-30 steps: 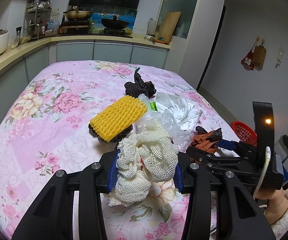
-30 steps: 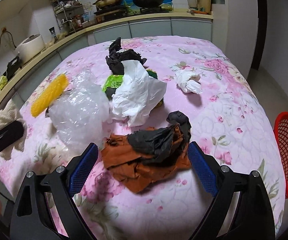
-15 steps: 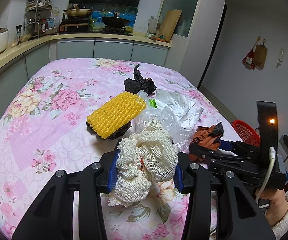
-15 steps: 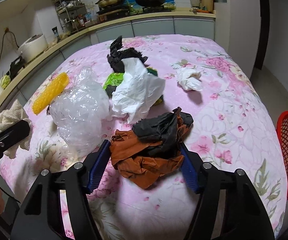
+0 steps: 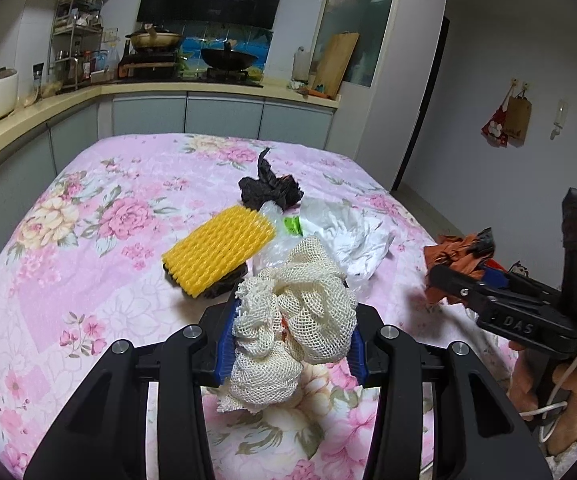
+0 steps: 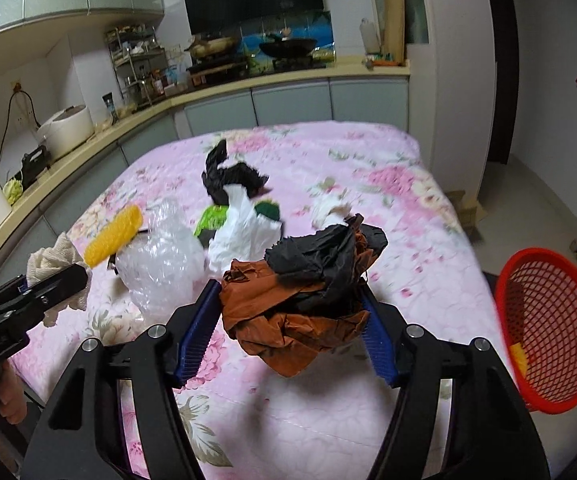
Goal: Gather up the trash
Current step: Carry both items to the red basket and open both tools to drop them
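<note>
Rust-and-black crumpled wrapper (image 6: 300, 300): light, soft, compressible, clamped mid-bundle in right gripper (image 6: 288, 328) jaws; cream mesh netting (image 5: 292, 328), equally limp, clamped in left gripper (image 5: 292, 344) jaws

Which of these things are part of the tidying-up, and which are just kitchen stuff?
Part of the job:
cream mesh wad
orange and black wad
yellow foam net
bubble wrap
white bag
red basket

Just lying about:
rice cooker
wok
cutting board

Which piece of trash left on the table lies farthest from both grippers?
The crumpled black bag, at the far end of the pile, beyond the yellow foam net and white bag.
</note>
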Demonstrator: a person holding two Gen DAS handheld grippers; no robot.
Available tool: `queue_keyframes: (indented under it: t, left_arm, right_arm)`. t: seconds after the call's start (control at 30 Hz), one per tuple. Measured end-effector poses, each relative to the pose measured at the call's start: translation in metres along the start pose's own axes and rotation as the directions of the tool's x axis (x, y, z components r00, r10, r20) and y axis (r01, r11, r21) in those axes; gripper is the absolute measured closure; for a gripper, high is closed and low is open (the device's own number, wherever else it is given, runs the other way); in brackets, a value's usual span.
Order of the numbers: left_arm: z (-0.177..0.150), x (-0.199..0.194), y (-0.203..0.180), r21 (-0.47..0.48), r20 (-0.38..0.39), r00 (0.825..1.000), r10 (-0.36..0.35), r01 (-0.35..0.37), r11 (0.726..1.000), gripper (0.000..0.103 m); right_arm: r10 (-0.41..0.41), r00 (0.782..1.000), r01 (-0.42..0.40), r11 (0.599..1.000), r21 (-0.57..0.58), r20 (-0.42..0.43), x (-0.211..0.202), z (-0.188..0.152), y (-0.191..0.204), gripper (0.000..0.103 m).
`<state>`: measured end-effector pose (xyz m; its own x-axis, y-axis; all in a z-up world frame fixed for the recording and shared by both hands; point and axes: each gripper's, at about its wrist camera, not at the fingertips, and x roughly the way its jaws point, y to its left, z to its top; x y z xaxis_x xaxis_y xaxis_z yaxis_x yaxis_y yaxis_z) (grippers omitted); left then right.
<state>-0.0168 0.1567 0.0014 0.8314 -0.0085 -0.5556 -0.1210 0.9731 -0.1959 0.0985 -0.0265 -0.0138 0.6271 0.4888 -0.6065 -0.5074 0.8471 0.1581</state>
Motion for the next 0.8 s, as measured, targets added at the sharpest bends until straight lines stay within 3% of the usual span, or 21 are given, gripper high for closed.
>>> queue_keyframes:
  t: [0.3, 0.8]
  left_arm:
    - [0.022, 0.004, -0.025, 0.053, 0.041, 0.999, 0.002, -0.004, 0.999, 0.061]
    - [0.049, 0.019, -0.083, 0.127, 0.077, 0.994, -0.081, 0.071, 0.989, 0.061]
  right_arm:
    - [-0.009, 0.997, 0.008, 1.0, 0.012, 0.075, -0.028, 0.015, -0.013, 0.039]
    - [-0.047, 0.986, 0.039, 0.998, 0.054, 0.159, -0.063, 0.027, -0.046, 0.039]
